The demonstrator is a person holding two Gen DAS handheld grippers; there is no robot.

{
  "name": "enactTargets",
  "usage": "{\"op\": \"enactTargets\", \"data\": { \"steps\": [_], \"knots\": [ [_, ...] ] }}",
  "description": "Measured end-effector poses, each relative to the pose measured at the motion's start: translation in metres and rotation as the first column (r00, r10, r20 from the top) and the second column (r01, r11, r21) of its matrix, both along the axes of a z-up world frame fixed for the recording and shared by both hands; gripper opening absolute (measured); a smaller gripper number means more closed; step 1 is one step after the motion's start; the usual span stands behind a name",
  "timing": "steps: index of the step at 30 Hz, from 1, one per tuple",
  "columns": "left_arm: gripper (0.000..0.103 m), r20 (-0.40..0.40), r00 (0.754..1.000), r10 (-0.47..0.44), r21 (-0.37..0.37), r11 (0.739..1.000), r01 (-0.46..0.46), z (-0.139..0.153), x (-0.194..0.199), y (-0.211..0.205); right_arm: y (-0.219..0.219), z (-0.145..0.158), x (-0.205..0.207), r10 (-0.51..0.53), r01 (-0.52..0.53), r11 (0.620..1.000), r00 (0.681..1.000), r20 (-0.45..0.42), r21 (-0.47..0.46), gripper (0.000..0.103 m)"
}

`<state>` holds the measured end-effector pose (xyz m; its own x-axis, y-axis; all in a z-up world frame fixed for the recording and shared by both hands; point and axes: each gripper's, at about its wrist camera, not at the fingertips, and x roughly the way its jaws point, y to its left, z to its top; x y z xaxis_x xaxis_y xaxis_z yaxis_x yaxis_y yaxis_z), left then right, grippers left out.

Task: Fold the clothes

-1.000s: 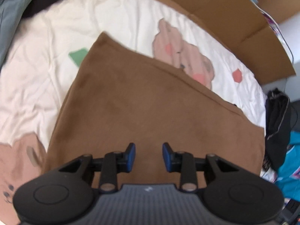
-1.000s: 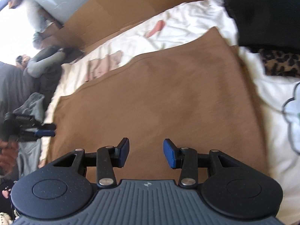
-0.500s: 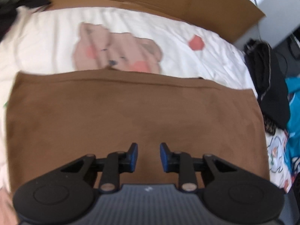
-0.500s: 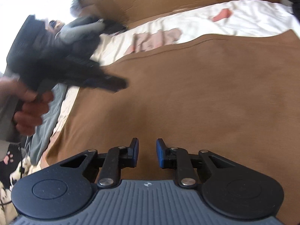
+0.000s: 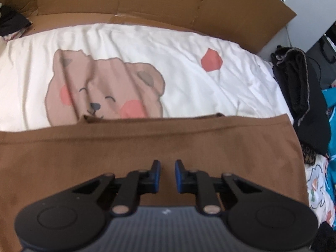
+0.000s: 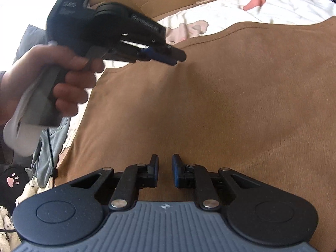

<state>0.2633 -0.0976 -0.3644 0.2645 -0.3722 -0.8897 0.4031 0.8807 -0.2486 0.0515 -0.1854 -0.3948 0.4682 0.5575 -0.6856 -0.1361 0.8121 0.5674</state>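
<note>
A brown garment [image 5: 147,142] lies spread flat on a white bed sheet [image 5: 189,42] with a bear print [image 5: 100,88]. My left gripper [image 5: 167,163] hovers over the garment's middle, a little short of its far edge. Its jaws are closing to a narrow gap with nothing between the pads. My right gripper [image 6: 164,159] hovers above the same brown garment [image 6: 210,105], its jaws also closing with nothing between them. In the right wrist view, a hand [image 6: 63,75] holds the left gripper [image 6: 176,58] above the garment's far left part.
Flattened cardboard [image 5: 147,0] stands behind the bed. A pile of black clothes [image 5: 302,96] and a teal item [image 5: 329,96] sit off the garment's right side. A grey garment [image 6: 50,142] lies left of the brown one, with a spotted fabric below it.
Both grippers' jaws have narrowed. The left view has swung round to face the bear print and cardboard. In the right view the left gripper has come in from the left, over the garment.
</note>
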Motion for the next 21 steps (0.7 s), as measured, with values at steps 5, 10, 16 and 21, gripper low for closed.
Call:
{"op": "enactTargets", "data": {
  "steps": [5,10,16,21],
  "knots": [
    [0.014,-0.012,1.0,0.024,-0.014,1.0,-0.024,-0.01,0.012,-0.005,-0.004,-0.002,-0.003,-0.001,0.001,1.0,1.0,-0.014,-0.001,0.015],
    [0.009,-0.022,0.998,0.059,-0.007,0.998,-0.059,-0.021,0.023,-0.01,-0.005,-0.003,-0.005,-0.016,0.016,1.0,0.999,-0.037,0.001,0.013],
    [0.004,0.004,0.997,0.075,-0.007,0.997,-0.075,-0.02,0.028,-0.014,0.001,0.007,-0.006,-0.027,0.027,1.0,1.0,-0.01,-0.006,0.01],
    [0.004,0.016,0.997,0.071,-0.022,0.997,-0.071,-0.012,0.032,-0.015,0.007,0.007,-0.004,-0.033,0.033,0.999,0.999,-0.013,-0.018,0.009]
  ]
}}
